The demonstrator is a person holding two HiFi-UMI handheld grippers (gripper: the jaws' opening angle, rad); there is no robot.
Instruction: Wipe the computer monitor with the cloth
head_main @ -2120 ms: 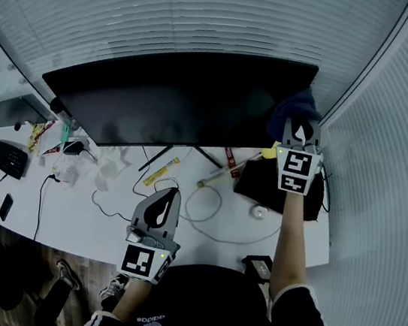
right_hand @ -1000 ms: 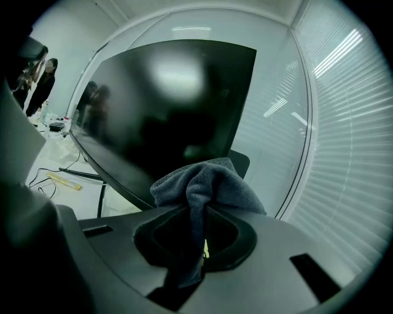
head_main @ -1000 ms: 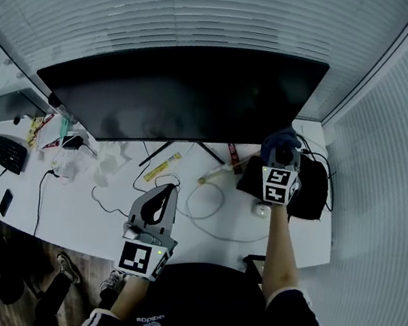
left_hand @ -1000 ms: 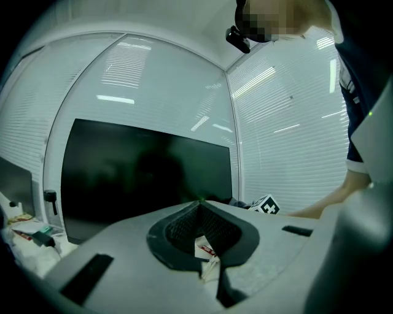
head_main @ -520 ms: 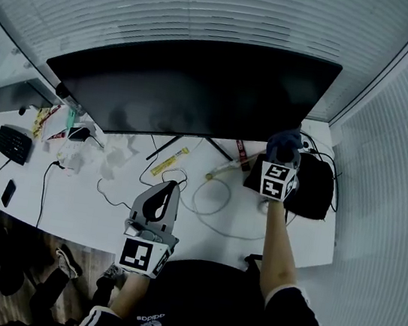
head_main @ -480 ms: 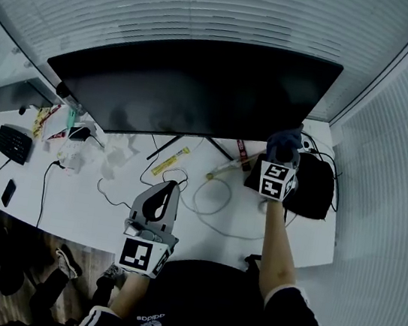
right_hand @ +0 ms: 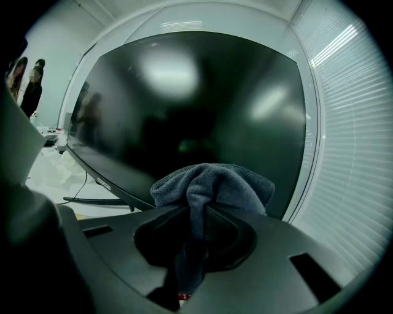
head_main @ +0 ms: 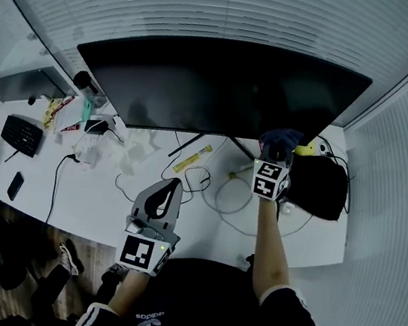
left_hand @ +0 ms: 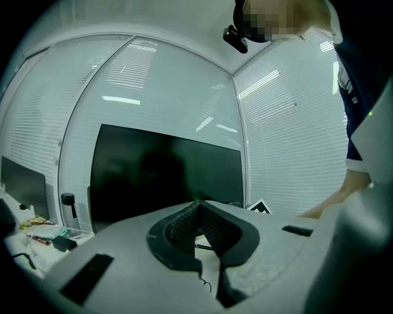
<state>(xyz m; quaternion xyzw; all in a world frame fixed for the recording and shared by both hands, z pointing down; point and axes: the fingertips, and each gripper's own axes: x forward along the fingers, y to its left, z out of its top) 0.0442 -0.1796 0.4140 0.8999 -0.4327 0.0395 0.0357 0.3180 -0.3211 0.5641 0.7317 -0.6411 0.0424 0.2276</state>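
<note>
1. White slatted blinds [head_main: 212, 8] close off the room behind and to the right of the long white counter [head_main: 92, 202].
2. On that counter the wide black computer monitor [head_main: 223, 85] stands on thin legs with its screen dark. From my right gripper view the monitor [right_hand: 184, 110] fills nearly everything ahead. From my left gripper view it [left_hand: 159, 178] stands further back.
3. A black bag [head_main: 318, 187] lies on the counter at the right end, just beside my right forearm.
4. My left gripper [head_main: 168, 191] hovers over the front middle of the counter, well apart from the screen. The left gripper [left_hand: 196, 205] has its fingers [left_hand: 178, 227] closed tip to tip with nothing between them.
5. My right gripper [head_main: 275, 152] is up at the monitor's lower right part. In its own view the right gripper [right_hand: 193, 218] has its fingers [right_hand: 153, 236] clamped on the cloth.
6. The grey-blue cloth [head_main: 280, 139] bunches out past the fingertips against the screen's bottom edge. Seen close, the cloth [right_hand: 212, 184] sits right in front of the glass, though I cannot tell whether it touches.
7. A black keyboard [head_main: 22, 135] lies far left on the counter.
8. A loose cable loop [head_main: 237, 197] lies on the counter between my two grippers.
</note>
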